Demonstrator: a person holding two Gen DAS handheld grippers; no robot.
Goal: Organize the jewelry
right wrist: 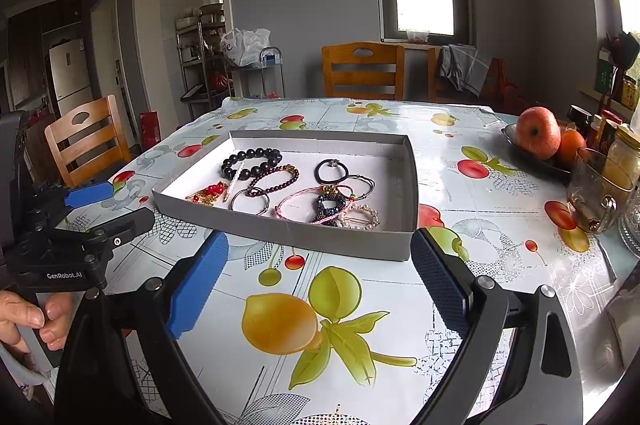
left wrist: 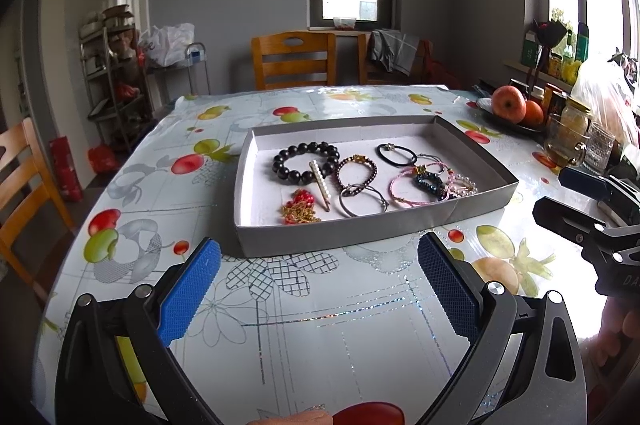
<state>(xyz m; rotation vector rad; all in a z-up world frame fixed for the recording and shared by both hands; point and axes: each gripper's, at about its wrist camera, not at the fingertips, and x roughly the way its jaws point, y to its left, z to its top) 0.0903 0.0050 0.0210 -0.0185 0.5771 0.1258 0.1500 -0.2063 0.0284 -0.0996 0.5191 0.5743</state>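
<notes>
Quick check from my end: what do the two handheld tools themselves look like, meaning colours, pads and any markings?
Both match: black angular frames with silver pivot bolts, each finger faced with a blue textured pad. The left tool carries white "GenRobot.AI" lettering on its body, read from the right wrist view. The right tool shows partial white lettering in the left wrist view. No cables or sleeves visible.
</notes>
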